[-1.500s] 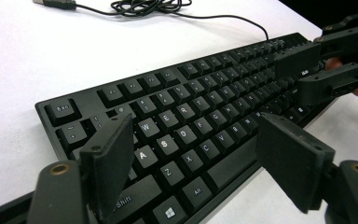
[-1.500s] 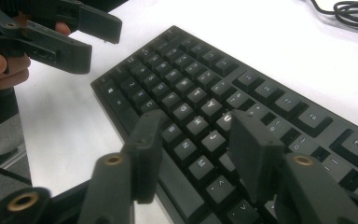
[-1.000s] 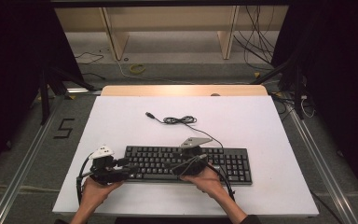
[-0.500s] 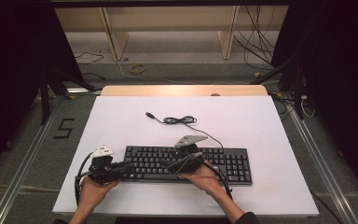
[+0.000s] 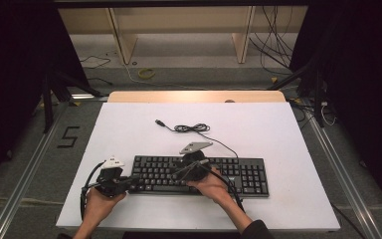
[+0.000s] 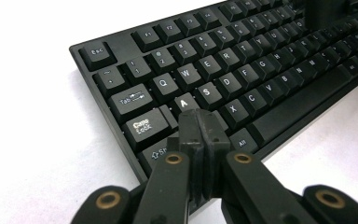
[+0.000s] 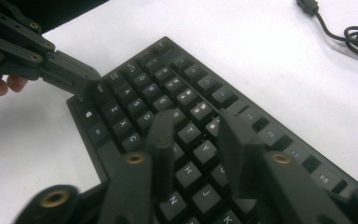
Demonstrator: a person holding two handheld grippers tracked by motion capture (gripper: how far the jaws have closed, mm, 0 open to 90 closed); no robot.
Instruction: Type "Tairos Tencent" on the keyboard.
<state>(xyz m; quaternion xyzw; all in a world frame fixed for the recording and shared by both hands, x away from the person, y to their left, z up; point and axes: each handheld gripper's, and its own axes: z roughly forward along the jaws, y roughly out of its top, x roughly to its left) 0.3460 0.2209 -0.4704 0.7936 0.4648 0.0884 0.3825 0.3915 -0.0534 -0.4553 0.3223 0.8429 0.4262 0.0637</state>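
A black full-size keyboard [image 5: 199, 174] is laid flat on the white table [image 5: 278, 129], in the near half of the surface, with its long side running across the table. White legends are carried on the black keycaps; Esc, Tab, Caps Lock and the letter rows are read clearly in the left gripper view [image 6: 223, 74]. A number pad is seen at its right end. No tilt or lift is observed; the whole base is rested on the surface. A thin black cable [image 5: 191, 128] is run from the rear edge, gathered in a loose coil behind the keyboard, and ended in a free plug lying on the table.
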